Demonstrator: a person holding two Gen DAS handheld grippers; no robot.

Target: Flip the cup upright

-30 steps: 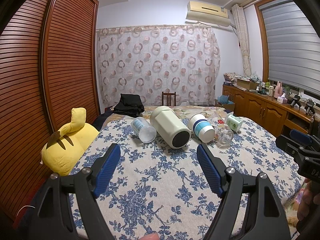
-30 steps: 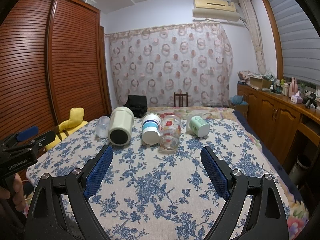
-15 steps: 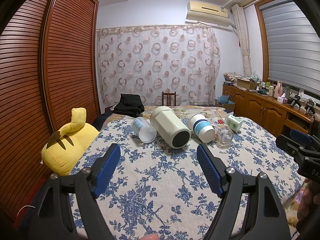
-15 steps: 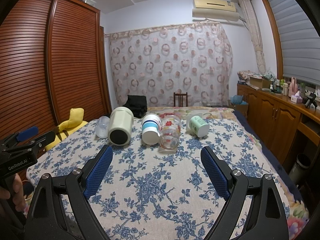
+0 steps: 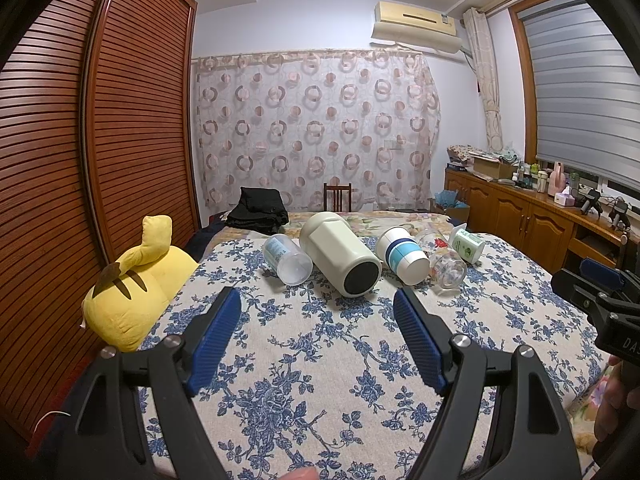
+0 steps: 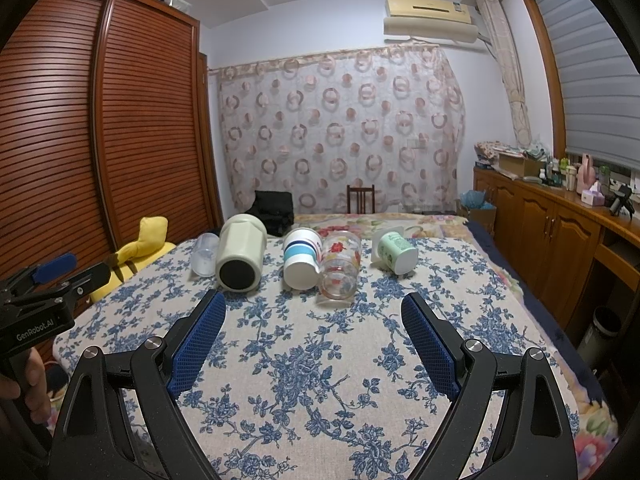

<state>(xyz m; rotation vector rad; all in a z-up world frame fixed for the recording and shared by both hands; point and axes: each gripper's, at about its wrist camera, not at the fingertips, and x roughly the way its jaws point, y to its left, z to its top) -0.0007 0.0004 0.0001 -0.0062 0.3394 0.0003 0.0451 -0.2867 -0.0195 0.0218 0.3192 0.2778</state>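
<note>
Several cups lie on their sides in a row on the bed. From left: a clear plastic cup (image 5: 286,258) (image 6: 205,255), a large cream flask (image 5: 340,256) (image 6: 240,254), a white cup with blue bands (image 5: 402,254) (image 6: 301,258), a flowered glass (image 5: 446,266) (image 6: 340,266) and a green cup (image 5: 466,243) (image 6: 396,252). My left gripper (image 5: 318,316) is open and empty, short of the flask. My right gripper (image 6: 314,320) is open and empty, short of the glass.
The bed has a blue-flowered cover (image 6: 304,360). A yellow plush toy (image 5: 136,284) lies at its left edge by the wooden wardrobe (image 5: 100,140). Black clothing (image 5: 258,210) and a chair (image 5: 337,197) are behind. A wooden sideboard (image 6: 560,232) runs along the right.
</note>
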